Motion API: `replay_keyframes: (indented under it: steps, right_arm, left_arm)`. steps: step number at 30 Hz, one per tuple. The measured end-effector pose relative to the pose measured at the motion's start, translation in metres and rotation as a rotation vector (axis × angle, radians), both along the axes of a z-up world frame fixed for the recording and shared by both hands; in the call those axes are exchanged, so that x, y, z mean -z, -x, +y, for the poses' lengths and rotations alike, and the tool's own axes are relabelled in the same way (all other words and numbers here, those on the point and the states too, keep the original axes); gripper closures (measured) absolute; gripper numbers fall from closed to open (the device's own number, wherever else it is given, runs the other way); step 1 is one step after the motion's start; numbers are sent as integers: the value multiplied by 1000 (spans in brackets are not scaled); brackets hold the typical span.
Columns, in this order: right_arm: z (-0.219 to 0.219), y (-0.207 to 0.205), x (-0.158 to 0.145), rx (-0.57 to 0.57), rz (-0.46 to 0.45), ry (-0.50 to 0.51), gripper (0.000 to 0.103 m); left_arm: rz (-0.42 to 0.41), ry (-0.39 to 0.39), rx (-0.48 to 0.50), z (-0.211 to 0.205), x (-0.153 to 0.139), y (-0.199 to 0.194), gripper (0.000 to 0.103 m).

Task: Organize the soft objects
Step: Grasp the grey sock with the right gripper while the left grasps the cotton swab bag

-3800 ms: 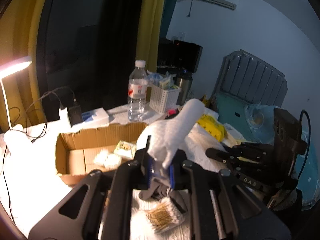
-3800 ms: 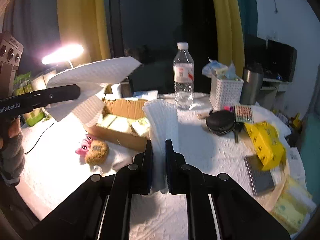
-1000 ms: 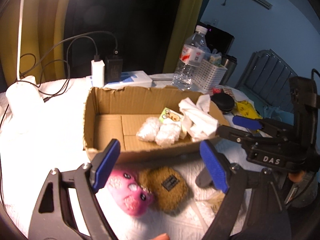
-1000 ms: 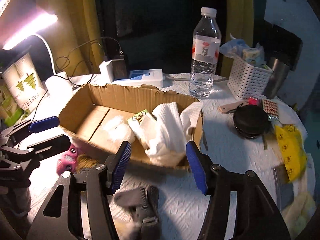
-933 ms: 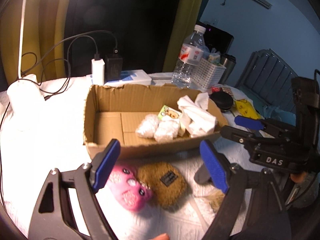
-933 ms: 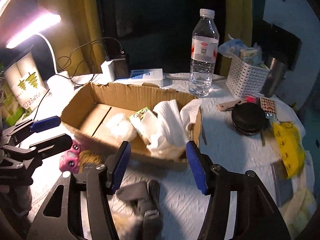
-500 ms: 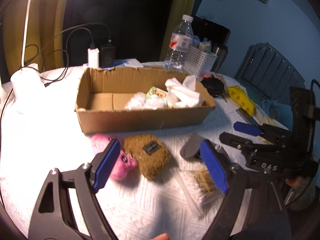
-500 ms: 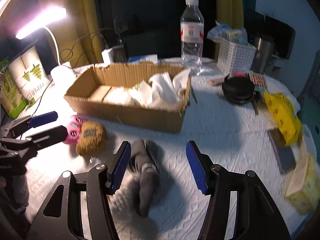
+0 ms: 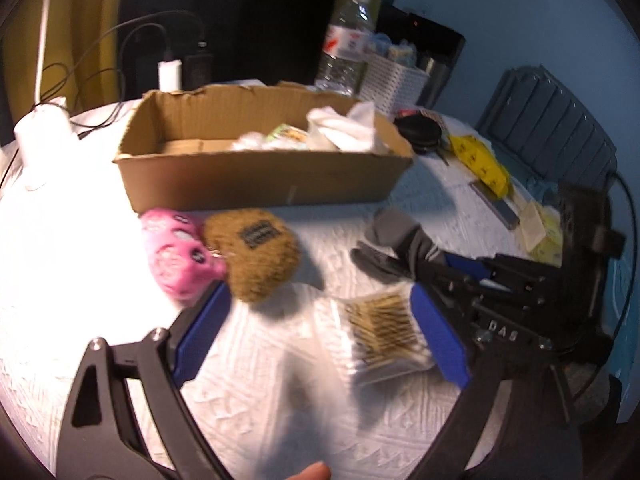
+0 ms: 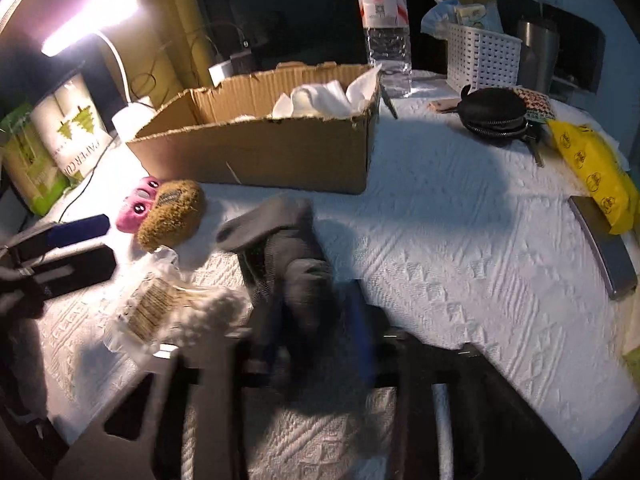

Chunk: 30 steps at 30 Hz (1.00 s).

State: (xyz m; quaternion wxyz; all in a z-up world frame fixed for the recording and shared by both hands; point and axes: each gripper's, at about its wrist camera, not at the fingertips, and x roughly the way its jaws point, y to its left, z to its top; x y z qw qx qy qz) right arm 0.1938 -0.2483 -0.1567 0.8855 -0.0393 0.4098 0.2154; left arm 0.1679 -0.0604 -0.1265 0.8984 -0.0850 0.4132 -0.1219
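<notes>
The left gripper (image 9: pixel 320 328) is hanging wide open at the frame's bottom, holding nothing. The right gripper (image 10: pixel 316 332) is blurred; its fingers are bracketing the grey sock (image 10: pixel 292 248) at centre, but whether they are gripping it I cannot tell. The sock is lying on the surface (image 10: pixel 460 240) below the cardboard box (image 10: pixel 280 152).

A clear water bottle (image 10: pixel 383 28) with a red-and-white label stood behind the far corner, beside a white slotted basket (image 10: pixel 482 58) and a steel tumbler (image 10: pixel 536 54). A round black zipped case (image 10: pixel 494 114) lay on the white quilted tablecloth (image 10: pixel 460 240), near a yellow packet (image 10: pixel 592 176) and a flat grey slab (image 10: pixel 604 246). A lit desk lamp (image 10: pixel 90 20) glared at left, a white charger (image 9: pixel 170 74) plugged in nearby
</notes>
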Motion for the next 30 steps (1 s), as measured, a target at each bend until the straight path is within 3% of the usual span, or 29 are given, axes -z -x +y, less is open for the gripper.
replay_keyframes:
  steps: [9, 13, 15, 18, 21, 30]
  right_arm:
    - [-34, 6, -12, 45, -29, -46, 79]
    - [-42, 8, -17, 53, -43, -58, 79]
    - [-45, 9, -19, 55, -49, -64, 79]
    - [-46, 12, -25, 55, -64, -69, 79]
    - [-47, 14, -31, 53, -77, -78, 79]
    - [-31, 25, -46, 27, -112, -56, 79]
  left_arm:
    - [74, -26, 73, -38, 21, -9, 10]
    - [101, -88, 62, -46, 31, -13, 10]
    - [119, -83, 69, -46, 35, -14, 10]
    - [105, -85, 89, -47, 36, -11, 13]
    - [94, -64, 103, -45, 34, -9, 28]
    - [40, -27, 106, -29, 19, 5, 31]
